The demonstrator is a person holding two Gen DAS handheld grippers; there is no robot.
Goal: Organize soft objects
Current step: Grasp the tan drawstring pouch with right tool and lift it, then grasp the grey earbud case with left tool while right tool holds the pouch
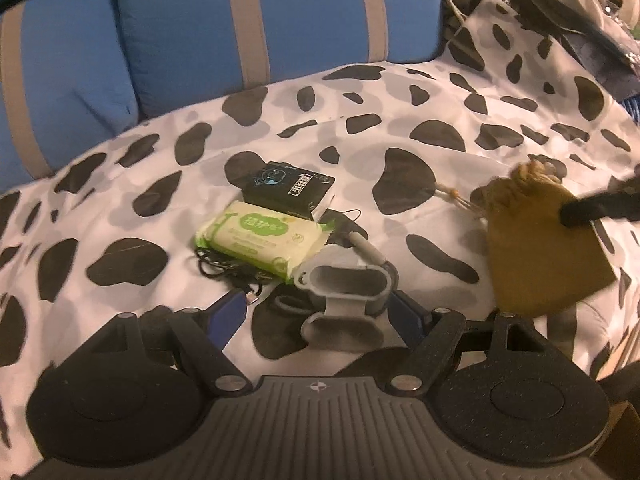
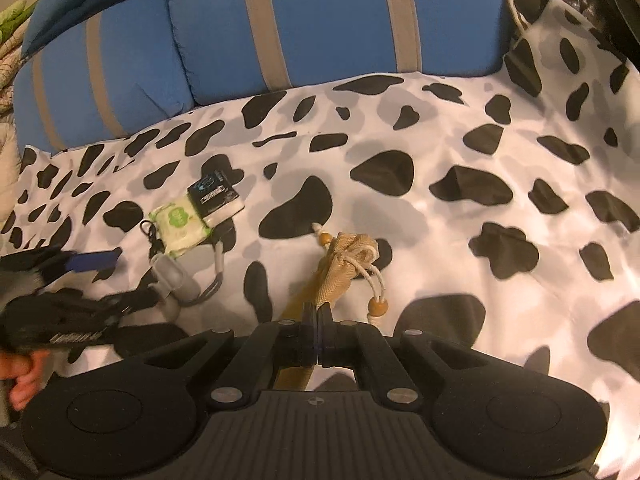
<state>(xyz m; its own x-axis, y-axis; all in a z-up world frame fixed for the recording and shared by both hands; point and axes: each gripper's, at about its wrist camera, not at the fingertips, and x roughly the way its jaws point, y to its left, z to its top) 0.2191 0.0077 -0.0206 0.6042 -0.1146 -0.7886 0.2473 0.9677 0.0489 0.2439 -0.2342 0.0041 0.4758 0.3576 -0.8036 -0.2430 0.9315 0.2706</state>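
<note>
My left gripper [image 1: 320, 312] hovers low over the cow-print sheet [image 1: 400, 128], jaws open. A grey soft case [image 1: 344, 288] with an open mouth lies between its blue pads [image 1: 234, 308]; the right pad is close to the case and the left pad stands clear. From the right wrist view the left gripper [image 2: 120, 280] straddles that grey case [image 2: 176, 280]. My right gripper [image 2: 317, 320] is shut on a mustard drawstring pouch [image 2: 344, 256] with beaded cords, held above the sheet. The same pouch [image 1: 540, 248] hangs at the right of the left wrist view.
A green wipes pack [image 1: 260, 240] and a black packet [image 1: 288, 188] lie just beyond the case, with a black cord [image 1: 212, 264] beside them. Blue cushions with grey stripes [image 1: 240, 20] back the sheet. Dark clutter [image 1: 560, 0] fills the far right corner. A hand [image 2: 20, 376] grips the left tool.
</note>
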